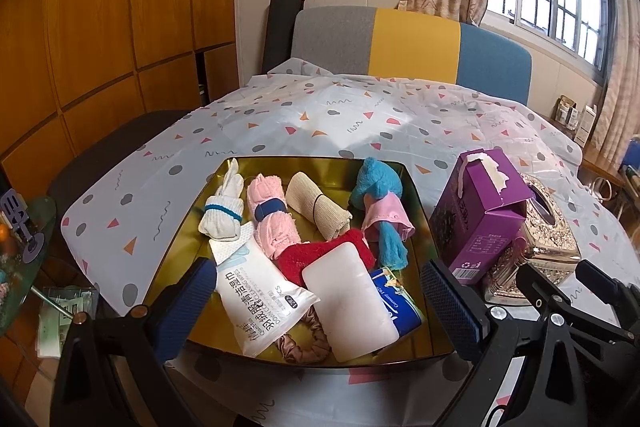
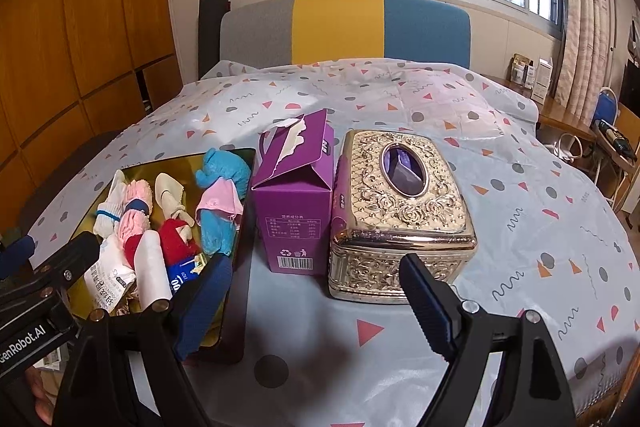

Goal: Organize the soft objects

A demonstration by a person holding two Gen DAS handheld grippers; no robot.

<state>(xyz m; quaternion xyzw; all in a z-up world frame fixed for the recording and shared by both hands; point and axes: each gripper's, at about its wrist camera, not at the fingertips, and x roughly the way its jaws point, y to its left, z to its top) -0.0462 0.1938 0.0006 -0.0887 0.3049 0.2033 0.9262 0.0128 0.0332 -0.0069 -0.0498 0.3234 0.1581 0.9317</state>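
A gold metal tray (image 1: 224,179) holds soft items: a white sock roll (image 1: 222,211), a pink towel roll (image 1: 268,215), a beige roll (image 1: 316,205), a blue and pink cloth (image 1: 380,211), a red cloth (image 1: 320,255), a white pad (image 1: 346,301), a wipes pack (image 1: 260,299), a blue tissue pack (image 1: 400,301) and a pink scrunchie (image 1: 306,347). My left gripper (image 1: 320,307) is open and empty at the tray's near edge. My right gripper (image 2: 316,301) is open and empty, in front of the purple box (image 2: 296,211) and the gold tissue box (image 2: 400,211). The tray also shows in the right wrist view (image 2: 236,267).
The table carries a patterned white cloth (image 2: 520,227). A grey, yellow and blue sofa back (image 2: 340,27) stands behind it. Wooden cabinets are on the left, a window on the right. A glass side table (image 1: 24,247) stands at the far left.
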